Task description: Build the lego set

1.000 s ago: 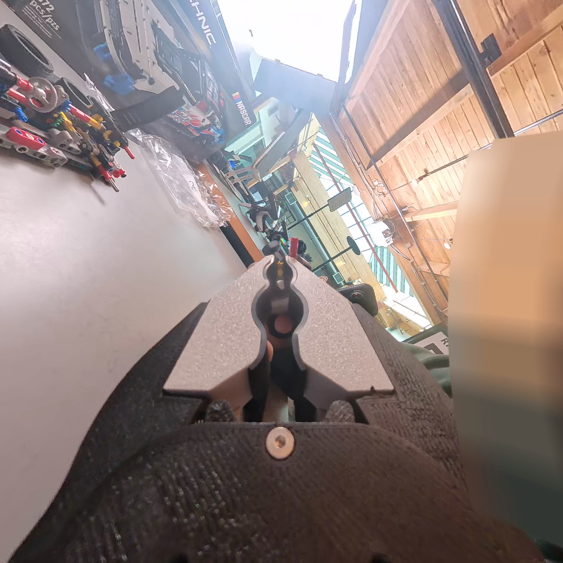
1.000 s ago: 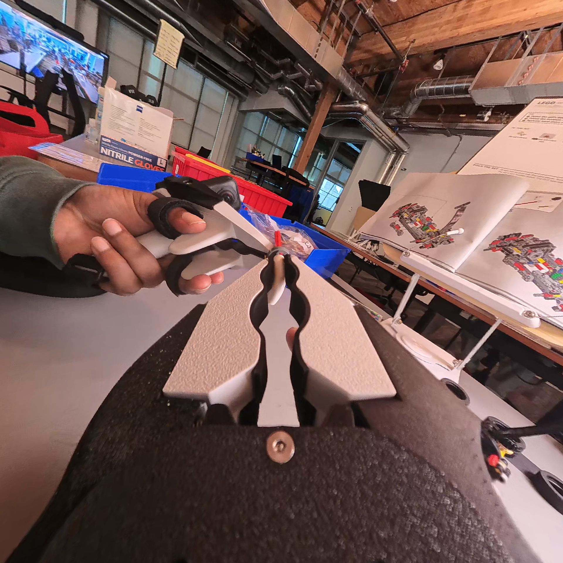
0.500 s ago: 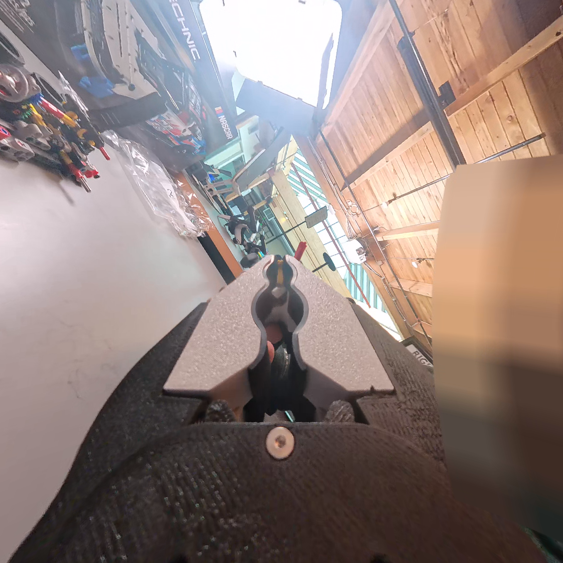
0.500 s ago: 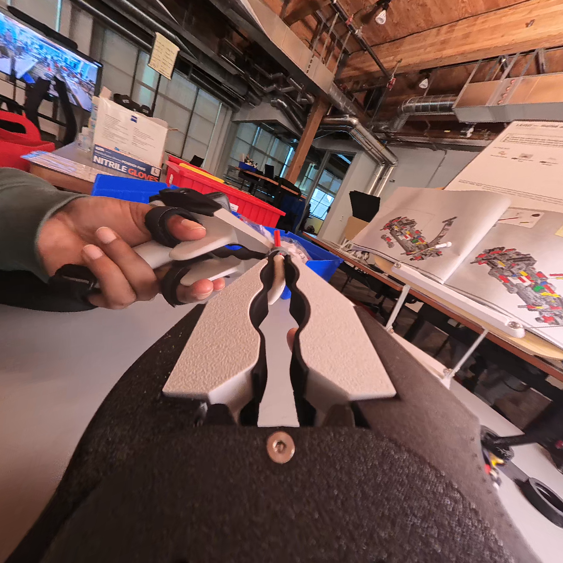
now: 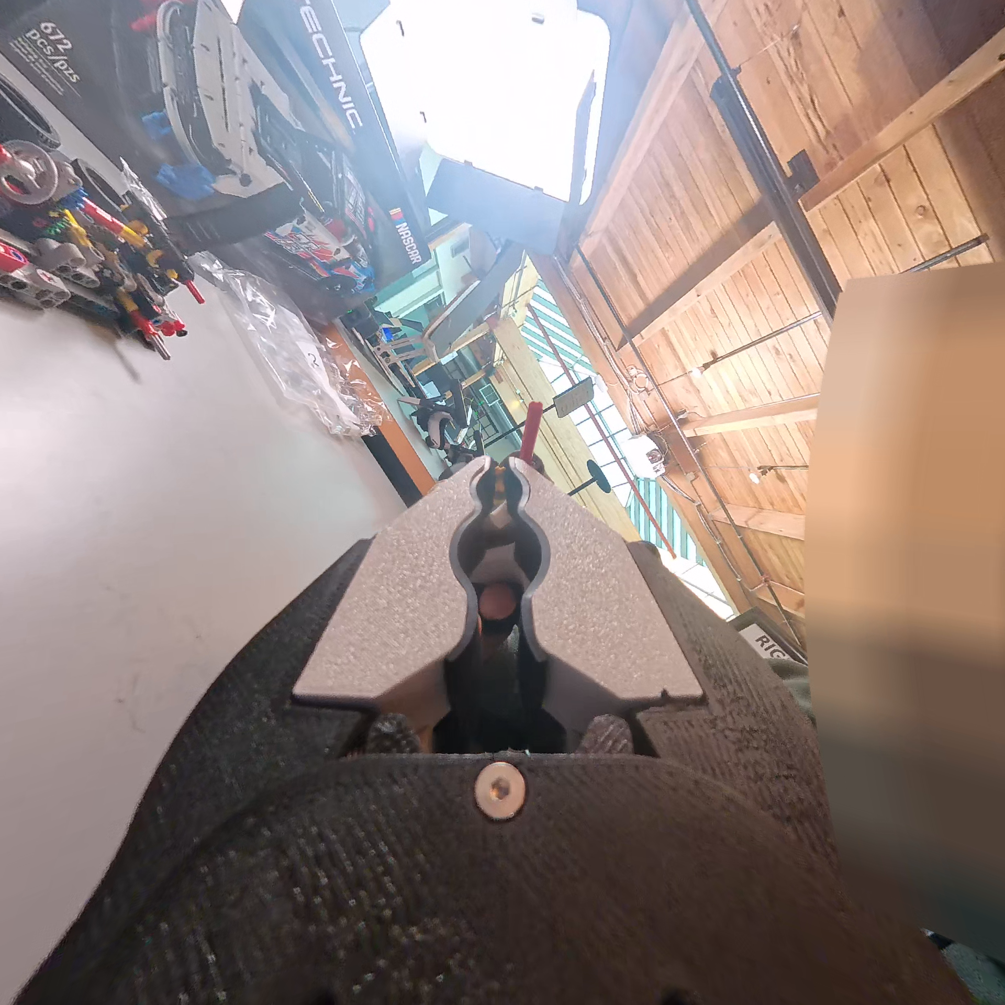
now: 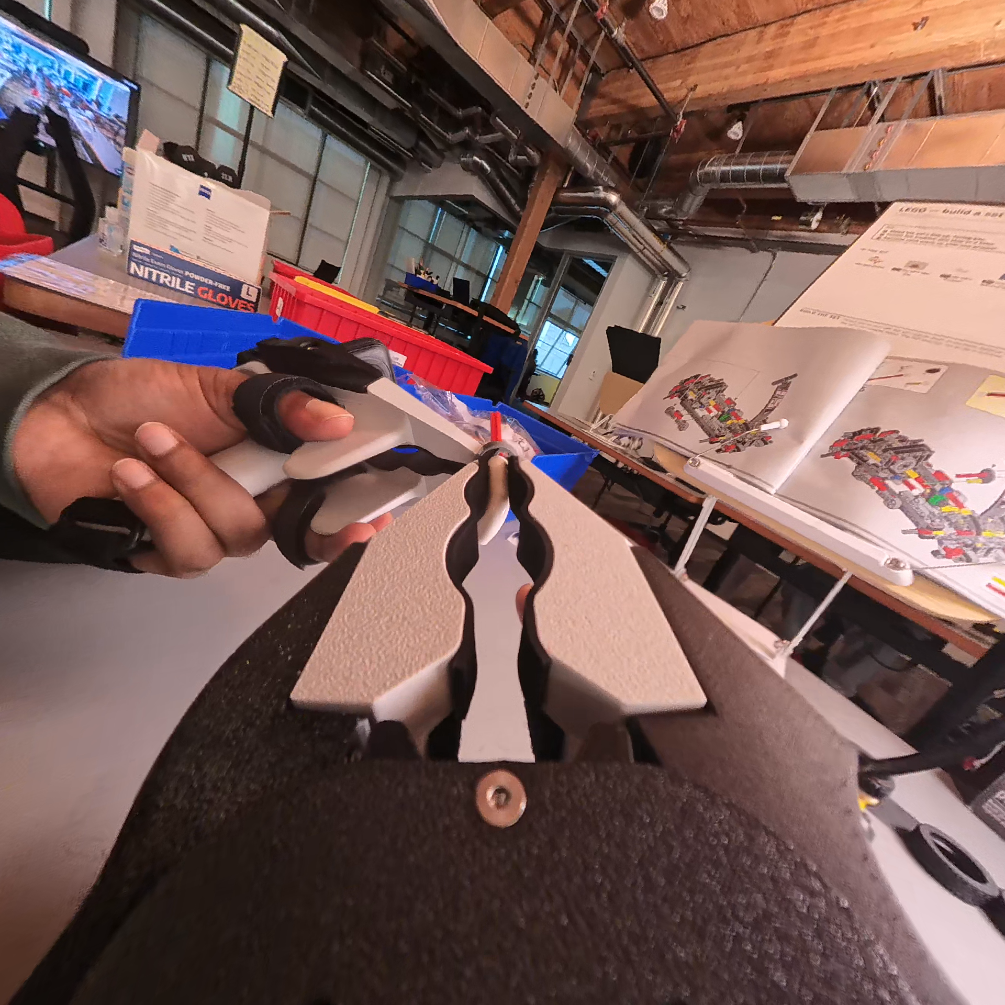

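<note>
In the right wrist view my right gripper (image 6: pixel 492 462) is shut on the lower end of a thin red axle (image 6: pixel 495 424), which stands up past its tips. A small grey ring (image 6: pixel 492 448) sits around the axle just above the pads. My left gripper (image 6: pixel 467 451), held by a hand (image 6: pixel 163 451), comes in from the left with its tips at that ring. In the left wrist view my left gripper (image 5: pixel 499 467) is shut. A small yellow bit shows in the slit between its tips, and the red axle (image 5: pixel 530 429) rises just behind its right fingertip.
A part-built brick model (image 5: pixel 81 261), a clear plastic bag (image 5: pixel 288 348) and a dark toy box (image 5: pixel 244 109) lie on the white table. An open instruction book (image 6: pixel 816 435) stands on the right, with blue (image 6: pixel 544 451) and red (image 6: pixel 380 332) bins behind. A black tyre (image 6: pixel 951 864) lies at the lower right. Less than 4 cm separates the two grippers' tips.
Both grippers stay tip to tip and shut. The red axle now stands out farther past my left fingertips than a second ago. Both views have swayed a little.
</note>
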The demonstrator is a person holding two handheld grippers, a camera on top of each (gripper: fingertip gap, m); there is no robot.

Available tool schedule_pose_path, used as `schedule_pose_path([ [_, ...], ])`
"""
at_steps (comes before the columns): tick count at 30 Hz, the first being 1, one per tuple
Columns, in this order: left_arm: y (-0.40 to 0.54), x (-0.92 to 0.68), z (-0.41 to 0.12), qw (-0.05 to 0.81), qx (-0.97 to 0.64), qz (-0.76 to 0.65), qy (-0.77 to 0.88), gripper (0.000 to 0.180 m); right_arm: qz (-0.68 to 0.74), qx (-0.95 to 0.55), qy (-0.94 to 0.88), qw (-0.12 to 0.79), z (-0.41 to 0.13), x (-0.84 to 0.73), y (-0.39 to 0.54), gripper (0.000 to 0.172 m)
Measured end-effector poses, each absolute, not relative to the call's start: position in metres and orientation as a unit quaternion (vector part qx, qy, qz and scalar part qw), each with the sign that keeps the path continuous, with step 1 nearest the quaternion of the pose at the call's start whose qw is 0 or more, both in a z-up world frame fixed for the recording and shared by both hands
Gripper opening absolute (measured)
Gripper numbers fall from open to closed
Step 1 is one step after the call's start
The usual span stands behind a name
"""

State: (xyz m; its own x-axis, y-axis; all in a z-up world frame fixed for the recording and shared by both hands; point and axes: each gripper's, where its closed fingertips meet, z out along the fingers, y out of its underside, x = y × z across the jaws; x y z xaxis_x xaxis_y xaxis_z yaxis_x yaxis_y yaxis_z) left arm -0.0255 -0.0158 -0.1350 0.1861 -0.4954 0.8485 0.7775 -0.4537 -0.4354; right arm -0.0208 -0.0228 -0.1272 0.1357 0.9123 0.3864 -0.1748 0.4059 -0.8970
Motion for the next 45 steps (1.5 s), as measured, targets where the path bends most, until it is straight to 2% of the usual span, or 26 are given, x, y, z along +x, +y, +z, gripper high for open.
schedule_pose_path([
  [7,-0.013,-0.034,-0.14,0.517,-0.587,-0.614,-0.104,0.001,0.486,-0.413,-0.503,0.583,-0.134,-0.022,-0.014,0.006],
  [16,-0.017,-0.022,-0.15,0.522,-0.642,-0.562,0.015,0.024,0.617,-0.479,-0.475,0.405,-0.144,-0.016,-0.008,0.005],
  [19,-0.02,-0.015,-0.154,0.519,-0.653,-0.551,0.039,0.018,0.647,-0.488,-0.486,0.327,-0.15,-0.014,-0.015,0.005],
  [21,-0.022,-0.012,-0.156,0.512,-0.659,-0.548,0.052,0.005,0.657,-0.489,-0.487,0.302,-0.15,-0.012,-0.016,0.005],
  [23,-0.024,-0.008,-0.158,0.508,-0.665,-0.544,0.061,0.002,0.658,-0.491,-0.494,0.285,-0.152,-0.01,-0.017,0.005],
  [28,-0.025,-0.004,-0.162,0.501,-0.67,-0.544,0.07,0.001,0.653,-0.493,-0.509,0.269,-0.155,-0.006,-0.018,0.005],
  [35,-0.026,-0.003,-0.162,0.504,-0.661,-0.552,0.062,0.001,0.605,-0.479,-0.554,0.312,-0.162,-0.005,-0.022,0.009],
  [45,-0.03,0.004,-0.164,0.504,-0.66,-0.552,0.075,0.001,0.616,-0.477,-0.557,0.289,-0.161,0.001,-0.026,0.005],
])
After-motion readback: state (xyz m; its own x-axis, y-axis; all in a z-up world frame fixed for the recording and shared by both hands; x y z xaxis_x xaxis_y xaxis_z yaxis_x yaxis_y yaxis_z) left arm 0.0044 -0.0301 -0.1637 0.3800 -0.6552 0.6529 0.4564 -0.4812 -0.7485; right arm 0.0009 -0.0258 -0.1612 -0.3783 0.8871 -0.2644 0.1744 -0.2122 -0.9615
